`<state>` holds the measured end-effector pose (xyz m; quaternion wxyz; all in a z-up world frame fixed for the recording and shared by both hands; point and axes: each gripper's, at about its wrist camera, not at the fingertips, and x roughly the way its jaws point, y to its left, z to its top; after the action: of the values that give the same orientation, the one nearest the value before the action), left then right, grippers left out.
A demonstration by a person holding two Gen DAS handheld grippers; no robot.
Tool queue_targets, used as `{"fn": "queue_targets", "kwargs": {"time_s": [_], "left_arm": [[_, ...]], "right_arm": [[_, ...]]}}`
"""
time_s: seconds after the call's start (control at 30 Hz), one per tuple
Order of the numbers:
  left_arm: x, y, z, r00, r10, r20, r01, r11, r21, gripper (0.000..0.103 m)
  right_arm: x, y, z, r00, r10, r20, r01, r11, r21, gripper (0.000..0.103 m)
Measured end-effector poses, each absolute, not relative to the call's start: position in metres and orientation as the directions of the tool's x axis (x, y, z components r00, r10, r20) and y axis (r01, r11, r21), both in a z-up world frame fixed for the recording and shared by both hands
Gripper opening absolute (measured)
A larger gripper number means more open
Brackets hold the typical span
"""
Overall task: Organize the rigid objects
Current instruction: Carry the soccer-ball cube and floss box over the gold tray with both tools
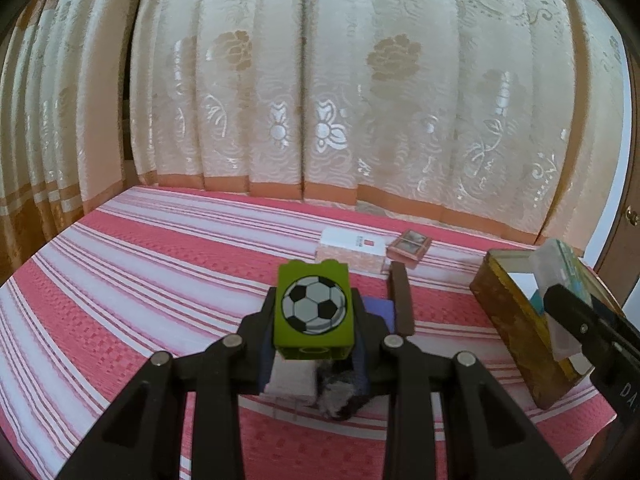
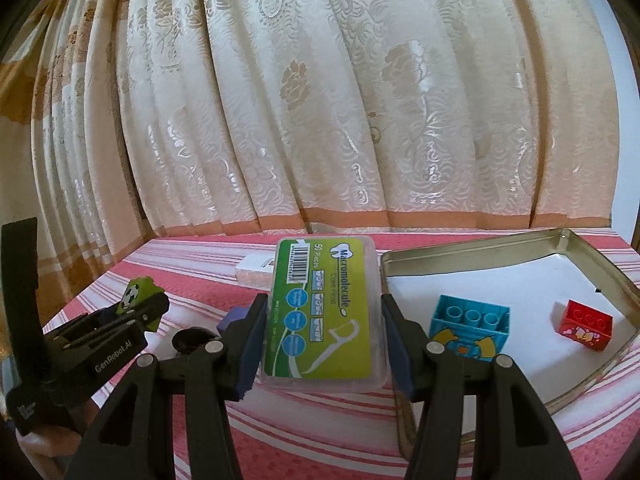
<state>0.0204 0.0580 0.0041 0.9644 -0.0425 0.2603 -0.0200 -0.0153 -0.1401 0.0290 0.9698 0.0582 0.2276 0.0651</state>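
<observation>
My left gripper [image 1: 314, 320] is shut on a green toy brick [image 1: 312, 312] printed with a football, held above the striped bed cover. In the right wrist view the same gripper [image 2: 140, 304] and brick [image 2: 134, 294] show at the left. My right gripper [image 2: 322, 340] is shut on a clear floss-pick box [image 2: 324, 312] with a green label, held just left of an open metal tin [image 2: 472, 252]. A blue brick [image 2: 470, 328] and a red brick [image 2: 586, 324] lie in the tin on white lining. From the left wrist the tin [image 1: 508, 312] stands at the right.
On the pink striped bed cover [image 1: 140, 280] lie a white box [image 1: 348, 248], a small pinkish framed box [image 1: 410, 245], a dark brown bar [image 1: 400, 300] and a purple item [image 1: 378, 308]. A white piece [image 1: 292, 376] and a dark object [image 1: 340, 396] sit under my left gripper. Curtains [image 1: 320, 100] hang behind.
</observation>
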Motion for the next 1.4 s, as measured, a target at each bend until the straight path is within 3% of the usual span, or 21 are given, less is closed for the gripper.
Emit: {"fn": "queue_targets", "kwargs": {"time_s": [0.53, 1.4], "left_arm": [[0.011, -0.001, 0.012, 0.872, -0.107, -0.478, 0.092, 0.994, -0.054, 0.030], [0.005, -0.117, 0.038, 0.870, -0.247, -0.428, 0.268, 0.963, -0.012, 0.030]], "right_arm": [[-0.026, -0.185, 0.035, 0.912, 0.088, -0.402, -0.039, 0.991, 0.128, 0.057], [-0.032, -0.313, 0.041, 0.913, -0.146, -0.381, 0.195, 0.976, 0.093, 0.057]]}}
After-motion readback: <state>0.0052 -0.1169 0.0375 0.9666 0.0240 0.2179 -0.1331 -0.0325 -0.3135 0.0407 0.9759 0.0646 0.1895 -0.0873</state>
